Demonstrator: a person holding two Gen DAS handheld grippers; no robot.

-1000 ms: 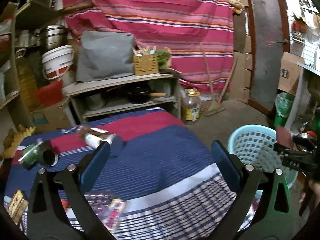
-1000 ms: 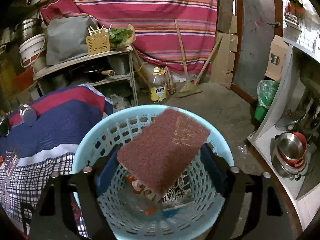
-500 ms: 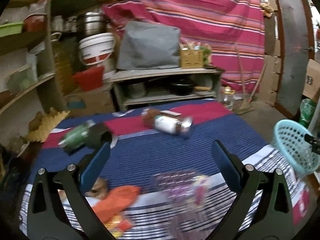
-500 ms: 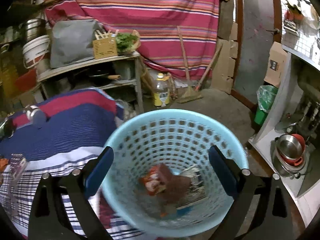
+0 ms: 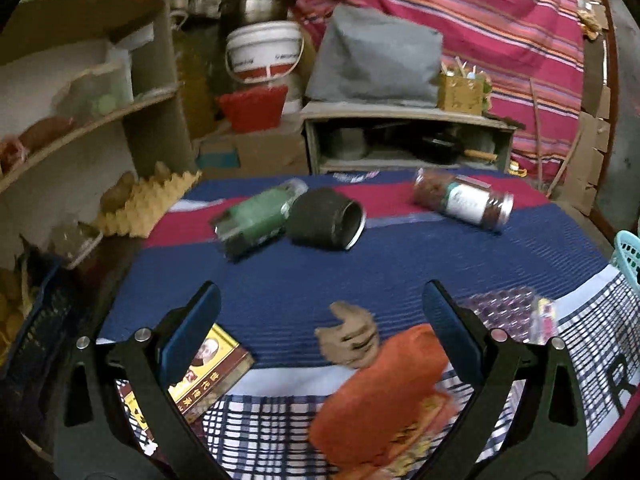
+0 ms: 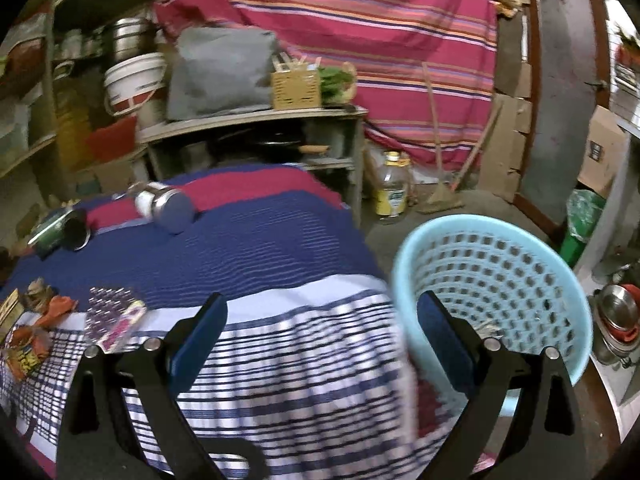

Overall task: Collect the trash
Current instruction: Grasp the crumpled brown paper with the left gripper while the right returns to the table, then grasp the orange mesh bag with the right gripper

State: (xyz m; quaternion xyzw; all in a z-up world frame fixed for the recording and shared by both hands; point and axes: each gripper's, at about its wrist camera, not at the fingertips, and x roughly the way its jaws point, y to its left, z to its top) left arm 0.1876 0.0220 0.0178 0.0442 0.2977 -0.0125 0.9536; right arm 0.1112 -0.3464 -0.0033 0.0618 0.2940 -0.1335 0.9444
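Note:
My left gripper point(image 5: 320, 312) is open above the near part of the cloth-covered table point(image 5: 400, 264). Between and just below its fingers lie a crumpled brown scrap point(image 5: 352, 336) and an orange wrapper point(image 5: 380, 392). A yellow-red printed box point(image 5: 208, 376) sits by the left finger and a purple bubble pack point(image 5: 504, 312) by the right. Farther back lie a green bottle point(image 5: 256, 216), a black can point(image 5: 328, 220) and a labelled jar point(image 5: 464, 200). My right gripper point(image 6: 320, 324) is open and empty over the table's near right corner, beside the light blue basket point(image 6: 500, 280).
Shelves with pots, a white bucket point(image 5: 264, 52) and egg trays stand left. A low shelf unit point(image 6: 256, 128) with a grey cover stands behind the table. On the floor are an oil bottle point(image 6: 392, 188), a broom and a green bin point(image 6: 580, 220). Metal bowls point(image 6: 616, 320) sit at the right.
The right gripper opened and dropped the dark red scouring pad into the basket, then swung left toward the table. The left gripper turned left and dipped toward the wrappers at the table's near edge.

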